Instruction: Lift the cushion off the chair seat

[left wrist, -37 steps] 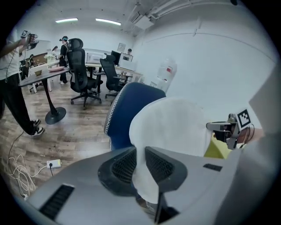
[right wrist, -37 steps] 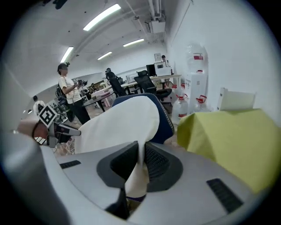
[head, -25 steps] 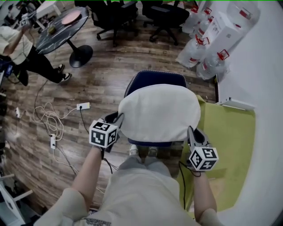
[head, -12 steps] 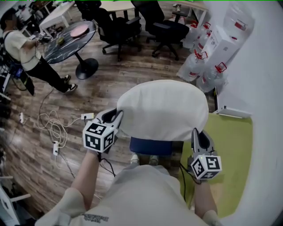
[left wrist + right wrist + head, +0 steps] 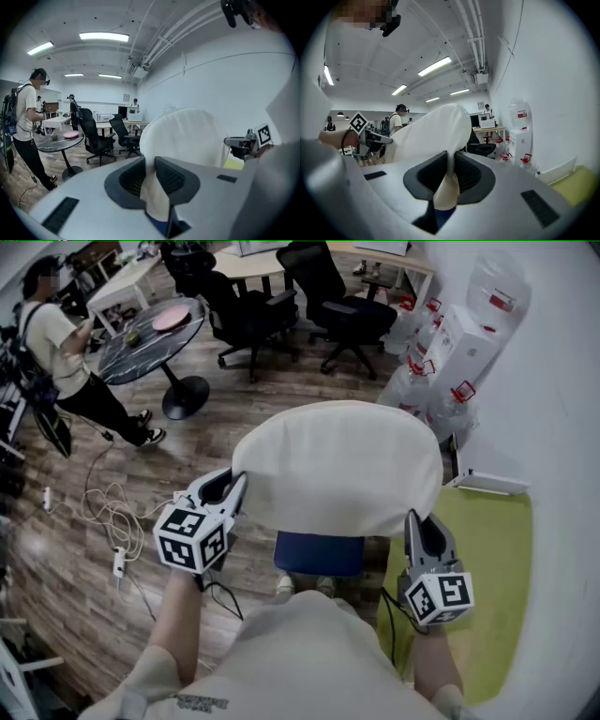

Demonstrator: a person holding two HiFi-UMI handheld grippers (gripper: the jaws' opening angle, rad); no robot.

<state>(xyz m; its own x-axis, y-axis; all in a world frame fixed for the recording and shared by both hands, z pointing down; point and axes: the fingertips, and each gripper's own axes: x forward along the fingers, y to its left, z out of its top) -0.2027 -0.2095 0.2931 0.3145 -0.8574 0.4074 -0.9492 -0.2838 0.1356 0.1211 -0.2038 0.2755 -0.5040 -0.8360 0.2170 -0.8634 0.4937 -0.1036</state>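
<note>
A white cushion (image 5: 339, 468) hangs in the air above the blue chair seat (image 5: 319, 553), held by both near corners. My left gripper (image 5: 237, 486) is shut on the cushion's left edge (image 5: 151, 187). My right gripper (image 5: 417, 523) is shut on its right edge (image 5: 449, 180). In the left gripper view the cushion (image 5: 187, 136) rises ahead of the jaws, with the right gripper (image 5: 243, 143) beyond it. The right gripper view shows the cushion (image 5: 436, 129) stretching away toward the left gripper (image 5: 370, 138). Most of the chair is hidden under the cushion.
A yellow-green mat (image 5: 483, 577) lies at the right by the white wall. Water jugs and boxes (image 5: 441, 352) stand at the back right. Black office chairs (image 5: 328, 296), a round dark table (image 5: 150, 329) and a standing person (image 5: 61, 362) are farther back. Cables (image 5: 108, 512) lie at the left.
Both grippers have risen with the cushion, which came off the seat and tilted up toward me. The blue seat now shows only below its near edge.
</note>
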